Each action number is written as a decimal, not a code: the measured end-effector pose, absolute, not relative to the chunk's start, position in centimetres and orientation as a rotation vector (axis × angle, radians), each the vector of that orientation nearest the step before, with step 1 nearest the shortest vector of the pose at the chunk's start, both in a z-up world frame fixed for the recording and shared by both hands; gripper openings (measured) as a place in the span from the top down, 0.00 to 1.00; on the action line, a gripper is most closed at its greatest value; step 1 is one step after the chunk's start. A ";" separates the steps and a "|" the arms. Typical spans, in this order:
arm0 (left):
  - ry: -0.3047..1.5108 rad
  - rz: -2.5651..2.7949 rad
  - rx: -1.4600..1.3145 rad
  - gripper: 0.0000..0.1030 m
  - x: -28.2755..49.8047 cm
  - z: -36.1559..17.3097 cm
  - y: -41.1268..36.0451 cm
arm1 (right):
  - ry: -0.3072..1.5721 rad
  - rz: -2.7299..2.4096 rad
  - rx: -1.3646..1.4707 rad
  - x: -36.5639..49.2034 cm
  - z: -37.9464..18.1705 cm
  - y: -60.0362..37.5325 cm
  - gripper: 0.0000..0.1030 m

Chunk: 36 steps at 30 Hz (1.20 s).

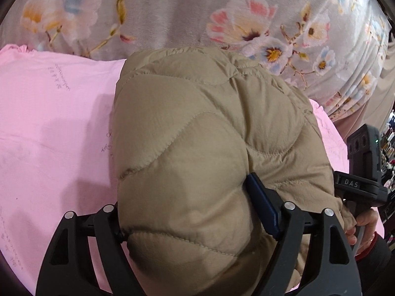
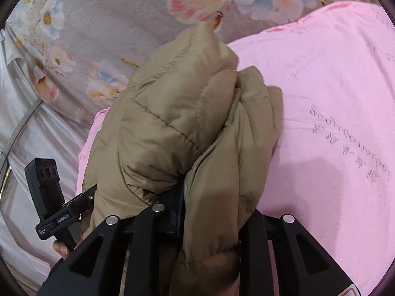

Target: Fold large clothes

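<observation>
A tan quilted puffer jacket (image 1: 209,148) is bunched up over a pink sheet (image 1: 54,128). My left gripper (image 1: 197,212) is shut on a thick fold of the jacket; its blue right pad (image 1: 261,204) presses into the fabric and the left finger is hidden under it. In the right wrist view the jacket (image 2: 185,128) hangs in puffy folds, and my right gripper (image 2: 187,212) is shut on it, with fabric bulging over both fingers. The right gripper's body (image 1: 363,167) shows at the left view's right edge.
A grey floral bedspread (image 1: 187,12) lies beyond the pink sheet (image 2: 333,123). The left gripper's body (image 2: 49,197) and a hand (image 2: 61,246) show at the lower left of the right wrist view. Pale satin fabric (image 2: 29,135) hangs at the left.
</observation>
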<state>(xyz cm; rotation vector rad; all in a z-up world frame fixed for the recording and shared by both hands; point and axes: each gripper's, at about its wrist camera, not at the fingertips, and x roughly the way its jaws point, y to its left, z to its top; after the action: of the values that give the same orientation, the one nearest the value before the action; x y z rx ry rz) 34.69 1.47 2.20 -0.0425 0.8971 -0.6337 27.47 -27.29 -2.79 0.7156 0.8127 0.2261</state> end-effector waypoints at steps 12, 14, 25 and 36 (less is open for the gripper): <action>0.696 -0.135 0.228 0.16 29.1 10.3 1.2 | 0.585 -0.022 0.413 19.3 7.6 -27.0 0.67; 0.680 -0.062 0.227 0.27 28.8 11.9 0.1 | 0.550 -0.043 0.304 19.7 10.1 -24.4 0.78; 0.722 -0.074 0.181 0.79 32.7 9.2 -5.5 | 0.607 -0.109 0.199 29.2 9.0 -20.0 0.90; 0.652 -0.029 0.225 0.88 34.6 3.7 -6.7 | 0.667 -0.151 0.138 31.7 1.8 -19.8 0.92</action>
<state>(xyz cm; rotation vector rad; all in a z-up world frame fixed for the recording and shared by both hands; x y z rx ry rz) 34.63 -6.72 3.68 0.2254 0.6517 -0.0287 31.74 -19.80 1.84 0.1383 0.6673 -0.1514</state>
